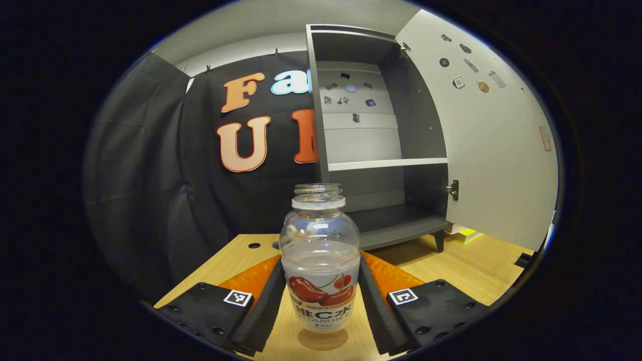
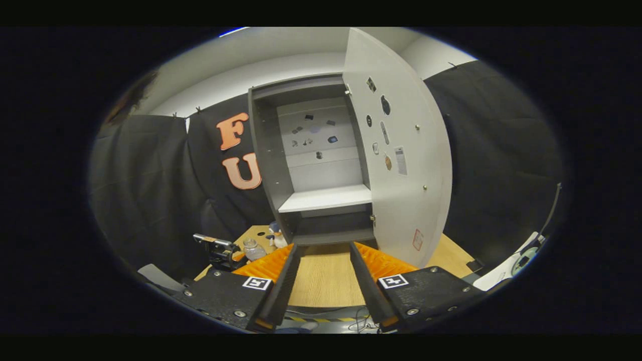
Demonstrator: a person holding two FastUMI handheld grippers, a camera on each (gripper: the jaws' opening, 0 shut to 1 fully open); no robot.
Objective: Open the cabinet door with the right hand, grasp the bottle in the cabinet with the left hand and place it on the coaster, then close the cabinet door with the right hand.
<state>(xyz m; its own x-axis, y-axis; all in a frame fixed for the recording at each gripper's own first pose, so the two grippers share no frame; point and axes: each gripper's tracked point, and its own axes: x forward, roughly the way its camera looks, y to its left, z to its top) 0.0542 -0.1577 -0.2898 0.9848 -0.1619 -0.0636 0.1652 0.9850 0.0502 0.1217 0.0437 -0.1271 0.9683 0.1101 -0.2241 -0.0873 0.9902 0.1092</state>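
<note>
A clear, capless bottle (image 1: 321, 265) with a cherry label stands upright on a round tan coaster (image 1: 323, 341) on the wooden table. My left gripper (image 1: 321, 260) holds it, with both fingertips against its widest part. Behind it stands the dark grey cabinet (image 1: 381, 140) with its pale door (image 1: 496, 150) swung wide open. In the right gripper view the cabinet (image 2: 321, 200) and its door (image 2: 406, 190) are straight ahead. My right gripper (image 2: 325, 245) is open in front of them, with nothing between its fingers. The left gripper (image 2: 220, 250) and the bottle (image 2: 252, 249) show low on the left.
A small toy figure (image 2: 275, 234) stands by the cabinet's left foot. A yellow object (image 1: 466, 233) lies behind the open door. The table (image 1: 471, 265) has holes near its far left edge. Cables and a white object (image 2: 521, 263) lie at the right.
</note>
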